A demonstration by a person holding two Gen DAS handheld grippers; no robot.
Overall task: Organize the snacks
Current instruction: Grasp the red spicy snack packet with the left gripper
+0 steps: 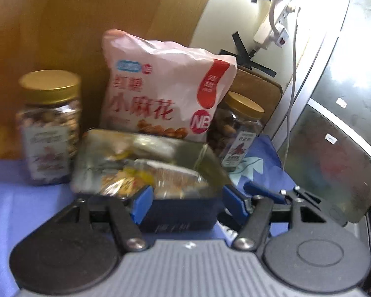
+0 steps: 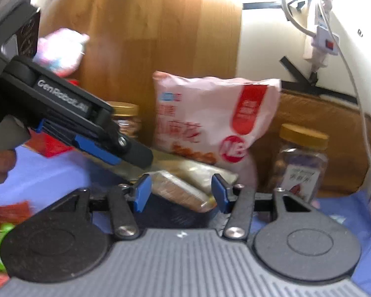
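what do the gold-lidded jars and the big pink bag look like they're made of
Jars: clear walls showing the snacks inside, likely plastic, possibly glass; the gold lids look like matte plastic or metal. Pink bag: thin printed plastic film, crinkled, with soft sheen.

**A lived-in room at home**

The setting looks domestic, not a lab or shop. A table under a blue cloth (image 1: 24,198) stands against a cream wall (image 2: 272,49) and a wooden panel (image 2: 148,49). A power strip (image 2: 319,39) hangs on the wall with loose cables, fixed by rough crosses of black tape (image 1: 242,49). Shop-bought food crowds the cloth: a pink bag (image 1: 165,94) and gold-lidded jars (image 1: 49,128) of nuts. A brown cushion (image 2: 334,143) leans behind them.
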